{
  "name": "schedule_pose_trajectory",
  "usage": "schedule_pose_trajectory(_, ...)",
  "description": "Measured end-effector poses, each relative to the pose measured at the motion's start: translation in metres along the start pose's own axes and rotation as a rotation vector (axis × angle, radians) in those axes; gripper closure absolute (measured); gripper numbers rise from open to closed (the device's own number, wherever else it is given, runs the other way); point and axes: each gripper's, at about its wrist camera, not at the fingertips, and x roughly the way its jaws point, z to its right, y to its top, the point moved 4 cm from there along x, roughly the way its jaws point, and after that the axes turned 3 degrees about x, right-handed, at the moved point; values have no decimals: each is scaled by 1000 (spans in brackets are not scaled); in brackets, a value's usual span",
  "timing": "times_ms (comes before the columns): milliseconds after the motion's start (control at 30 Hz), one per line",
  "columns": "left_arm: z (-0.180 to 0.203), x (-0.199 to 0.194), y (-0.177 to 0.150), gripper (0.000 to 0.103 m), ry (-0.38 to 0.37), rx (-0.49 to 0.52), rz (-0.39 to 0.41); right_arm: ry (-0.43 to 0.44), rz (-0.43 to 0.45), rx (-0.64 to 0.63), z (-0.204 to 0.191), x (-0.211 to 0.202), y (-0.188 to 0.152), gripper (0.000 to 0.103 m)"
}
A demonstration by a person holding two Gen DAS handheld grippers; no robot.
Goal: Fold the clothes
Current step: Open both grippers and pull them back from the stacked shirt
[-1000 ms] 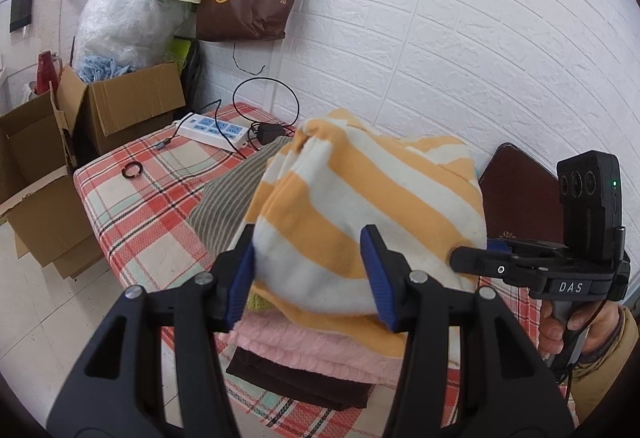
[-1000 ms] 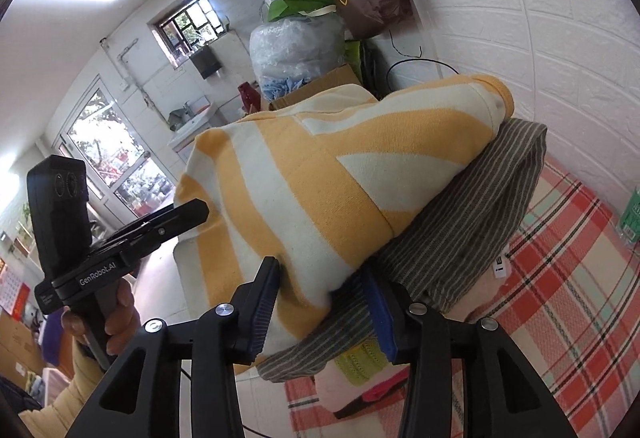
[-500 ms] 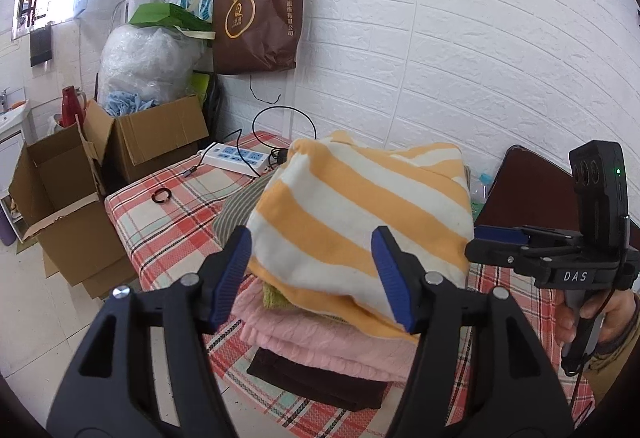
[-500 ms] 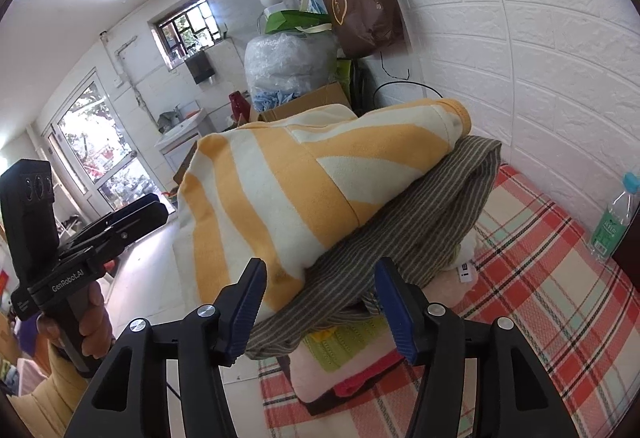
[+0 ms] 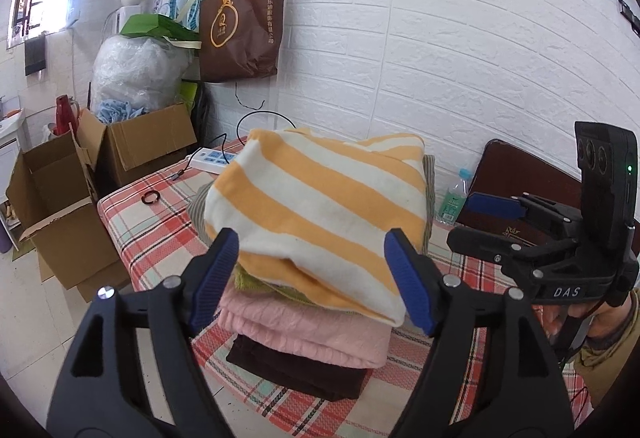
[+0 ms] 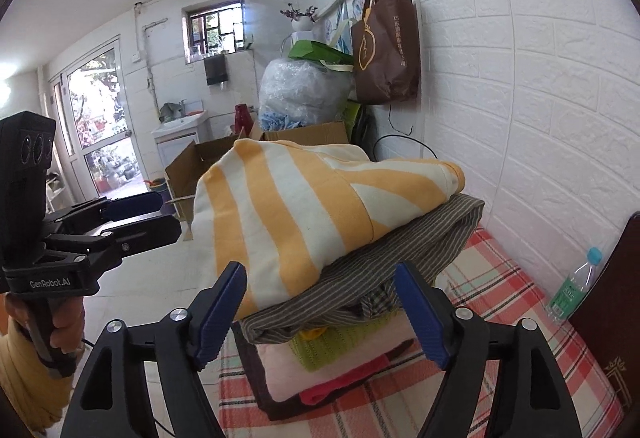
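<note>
An orange-and-white striped garment (image 5: 320, 198) (image 6: 304, 206) lies folded on top of a stack of folded clothes. Under it are a grey striped piece (image 6: 380, 262), a green one, a pink one (image 5: 304, 326) and a dark brown one (image 5: 296, 370). The stack rests on a plaid-covered table (image 5: 152, 222). My left gripper (image 5: 310, 274) (image 6: 164, 216) is a little short of the stack's near side. Its jaws are opening, and the pads touch no cloth. My right gripper (image 6: 320, 306) (image 5: 468, 222) is at the stack's other side. Its jaws are opening too, and it holds nothing.
Open cardboard boxes (image 5: 52, 206) stand on the floor beyond the table's end. A power strip (image 5: 212, 160) and a black ring (image 5: 151, 197) lie on the table behind the stack. A water bottle (image 6: 572, 286) and a dark brown board (image 5: 516, 178) stand by the white brick wall.
Both grippers have let go of the striped garment, opened wider and drawn back from the stack. The garment has settled flatter on top. The right wrist view has rolled closer to level.
</note>
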Motion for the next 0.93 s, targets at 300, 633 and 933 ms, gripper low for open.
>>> schedule_pose_trajectory(300,12,-7,-22,15,-1,-23,-27,-24,39,-77,-24,-14,-23,0)
schedule_pose_trajectory(633,23,-15,-35,15,14,-31,-35,7,70,-75,-29,-25,-28,0)
schedule_pose_trajectory(933,29,-21,-36,14,119,-7,-5,4,63,-58,-24,-26,-27,0)
